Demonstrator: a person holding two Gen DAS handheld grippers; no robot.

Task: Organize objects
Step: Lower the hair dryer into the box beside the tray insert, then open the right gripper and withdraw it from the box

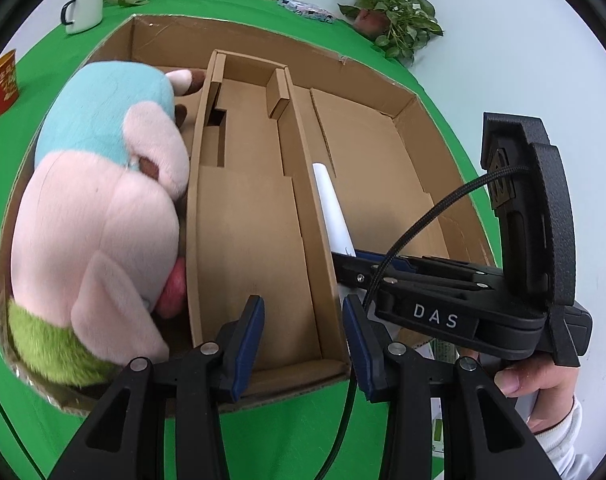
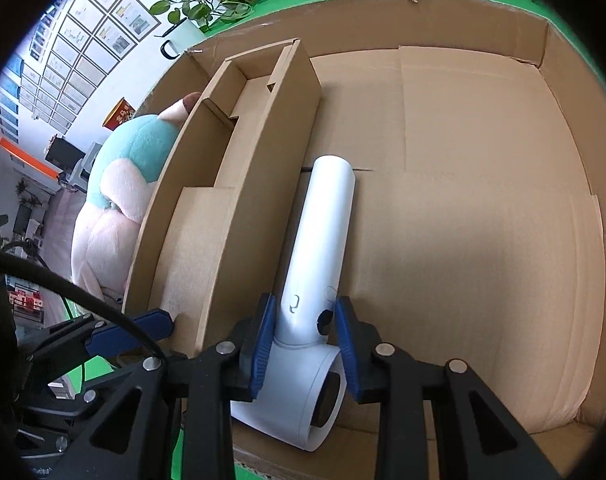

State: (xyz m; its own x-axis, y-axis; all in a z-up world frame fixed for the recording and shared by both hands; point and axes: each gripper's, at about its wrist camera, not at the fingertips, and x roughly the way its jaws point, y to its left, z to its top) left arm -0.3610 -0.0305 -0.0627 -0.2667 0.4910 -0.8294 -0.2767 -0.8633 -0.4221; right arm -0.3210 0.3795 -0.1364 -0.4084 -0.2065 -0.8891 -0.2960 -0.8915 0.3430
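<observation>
1 cardboard box (image 2: pixel 563 92) | 1 plush pig (image 1: pixel 103 208) in left compartment | 1 white hair dryer (image 2: pixel 323 240) in right one | right gripper (image 2: pixel 305 328) clamped the dryer | left gripper (image 1: pixel 303 340) sat open, nothing in it

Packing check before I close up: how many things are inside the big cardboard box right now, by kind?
Plush toys: 1, the pink, blue and green plush pig
Appliances: 1, the white plastic hair dryer
Dividers: 1, the brown cardboard insert tray
Total: 3

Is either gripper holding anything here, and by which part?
The right gripper grips the white hair dryer at the neck, where handle meets barrel. The left gripper holds nothing.
</observation>
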